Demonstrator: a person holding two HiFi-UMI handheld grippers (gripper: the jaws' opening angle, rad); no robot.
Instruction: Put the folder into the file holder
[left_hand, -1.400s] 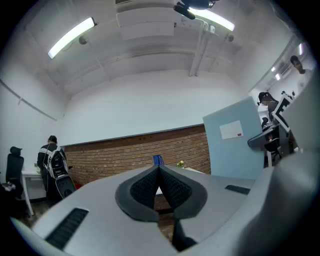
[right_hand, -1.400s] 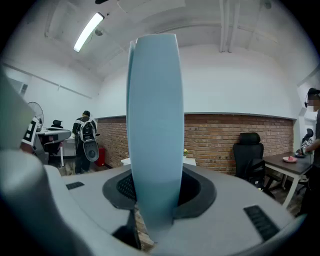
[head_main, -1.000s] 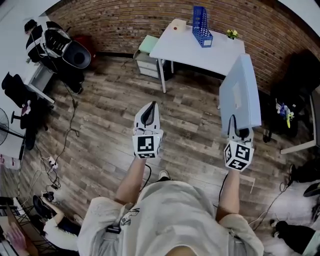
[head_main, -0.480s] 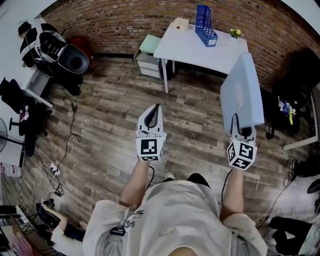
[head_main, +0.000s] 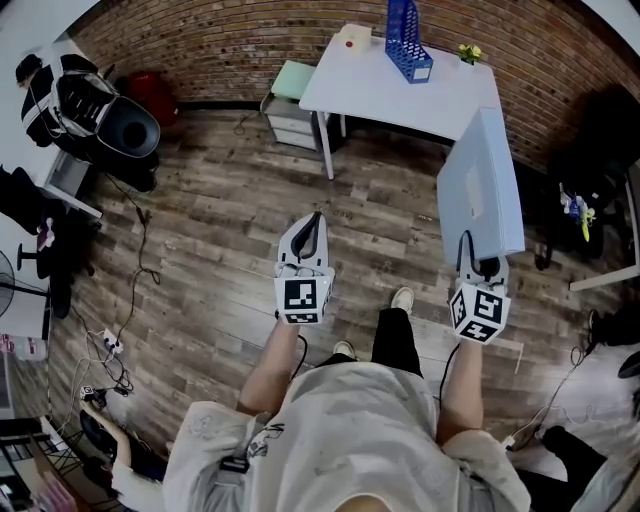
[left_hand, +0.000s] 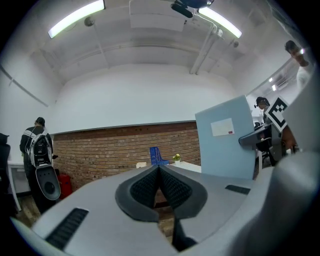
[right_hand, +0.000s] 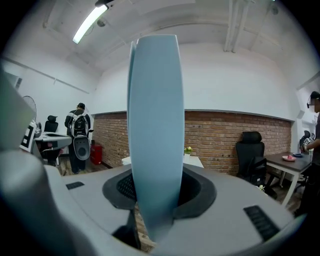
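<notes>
The file holder (head_main: 405, 40) sits on the table (head_main: 400, 100) ahead, apparently near its back edge; the folder (head_main: 480, 190) stands nearer, rightward.

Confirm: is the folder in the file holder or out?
Out. The right gripper clamps the folder upright above the floor; the blue file holder stands apart on the white table.

Brick wall (head_main: 230, 45), wood floor (head_main: 200, 230), white table (head_main: 400, 95), ceiling strip lights (left_hand: 77, 18).
</notes>
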